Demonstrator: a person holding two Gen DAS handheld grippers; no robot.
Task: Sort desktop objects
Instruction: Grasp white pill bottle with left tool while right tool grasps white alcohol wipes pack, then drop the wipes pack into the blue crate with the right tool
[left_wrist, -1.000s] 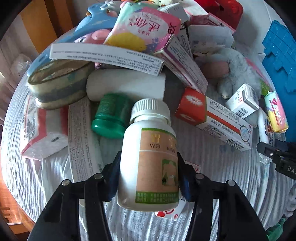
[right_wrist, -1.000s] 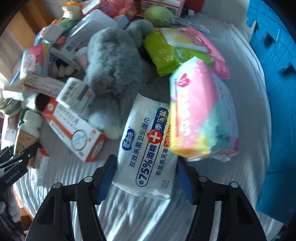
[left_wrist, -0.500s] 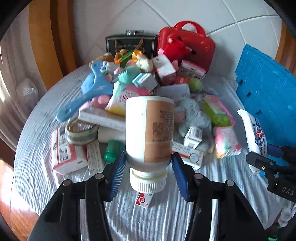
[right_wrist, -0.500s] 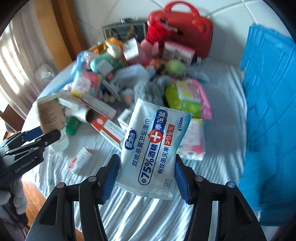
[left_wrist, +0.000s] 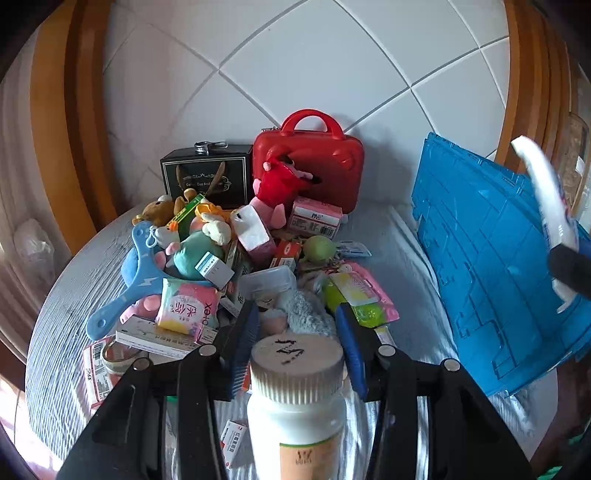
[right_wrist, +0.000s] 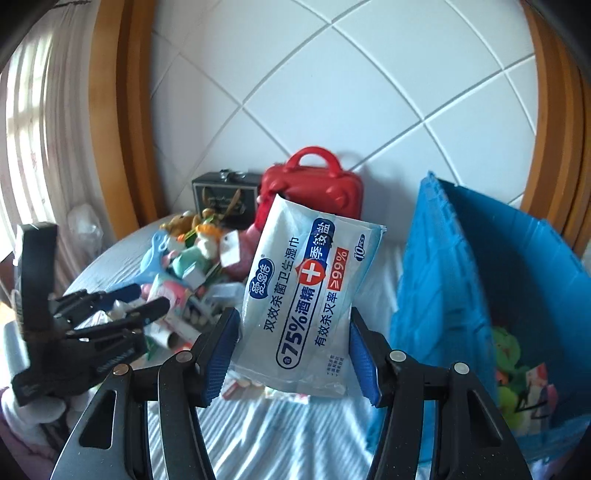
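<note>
landmark: tall blue ribbed plastic crate (right_wrist: 491, 295), standing at the right end of the cloth-covered table (left_wrist: 62, 332).
right gripper (right_wrist: 291, 349): blue pads clamped on the lower edges of a flat pale-blue wet-wipes pack (right_wrist: 306, 291), carried upright, long axis rising toward the wall, just left of the crate's open top.
left gripper (left_wrist: 297, 330): jaws had just been closing; a white plastic medicine bottle with a ribbed cap (left_wrist: 295, 373) sat between them, cap toward the crate-side heap, long axis along the fingers, well left of the crate.
governing relation: the crate lay right of both tools; the right hand was judged the nearer.
crate contents: green and pink items showed low inside, too blurred to name.
hidden: the bottle's body was cut off at the bottom edge, and whether the pads pressed its sides could not be told.
remaining heap: mixed plush toys, boxes and packets (left_wrist: 236, 266), left of the crate.
</note>
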